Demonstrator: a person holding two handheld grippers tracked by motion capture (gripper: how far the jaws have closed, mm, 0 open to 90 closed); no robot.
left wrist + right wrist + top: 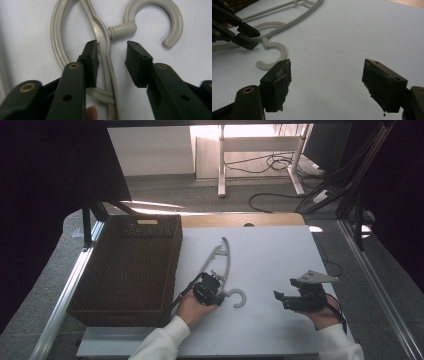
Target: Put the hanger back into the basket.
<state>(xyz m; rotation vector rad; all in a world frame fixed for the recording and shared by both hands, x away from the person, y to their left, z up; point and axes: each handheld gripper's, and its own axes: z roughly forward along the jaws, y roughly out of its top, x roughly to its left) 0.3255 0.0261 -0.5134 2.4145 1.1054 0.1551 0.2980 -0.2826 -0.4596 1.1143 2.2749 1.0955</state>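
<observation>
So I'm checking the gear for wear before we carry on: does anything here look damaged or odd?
Yes: the rubber pads of the right gripper look torn and ragged at their edges, with a shred hanging off the right one. The grey hanger lies flat and looks whole; the left gripper straddles its neck, pads not yet pressing.

One grey hanger (223,270) is seen lying on one white table (270,255). One brown wicker basket (130,265) is placed at its left edge. Two grippers are counted, the left gripper (214,292) and the right gripper (281,298), each held in one hand, two hands in all.
</observation>
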